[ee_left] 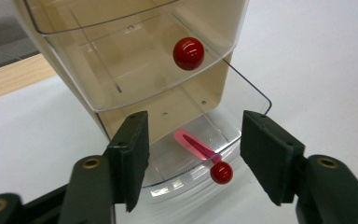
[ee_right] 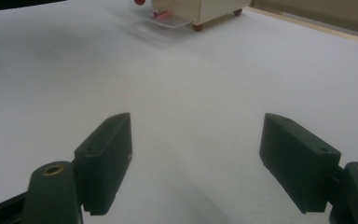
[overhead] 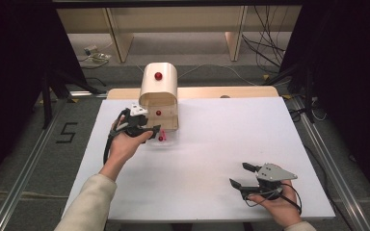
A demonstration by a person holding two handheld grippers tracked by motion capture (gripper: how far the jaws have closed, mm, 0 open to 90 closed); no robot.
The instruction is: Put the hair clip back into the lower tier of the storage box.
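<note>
A dark "5" [overhead: 66, 133] is marked on the floor left of the table

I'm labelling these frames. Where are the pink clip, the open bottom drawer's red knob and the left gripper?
pink clip [ee_left: 193, 143], left gripper view, mid-body.
bottom drawer's red knob [ee_left: 221, 172], left gripper view, ball's centre.
left gripper [ee_left: 193, 156], left gripper view, midway between jaws.

I am looking at a small drawer cabinet [ee_left: 223, 88] showing smooth cream plastic walls, its clear drawer [ee_left: 191, 158] gleaming like glossy transparent plastic and carrying a shiny red knob [ee_left: 221, 172]. Inside it a pink clip [ee_left: 196, 145] is looking like smooth plastic. I am seeing the table [overhead: 221, 144] appearing matt white, and the left gripper [ee_left: 193, 149] wearing matt black pads.
</note>
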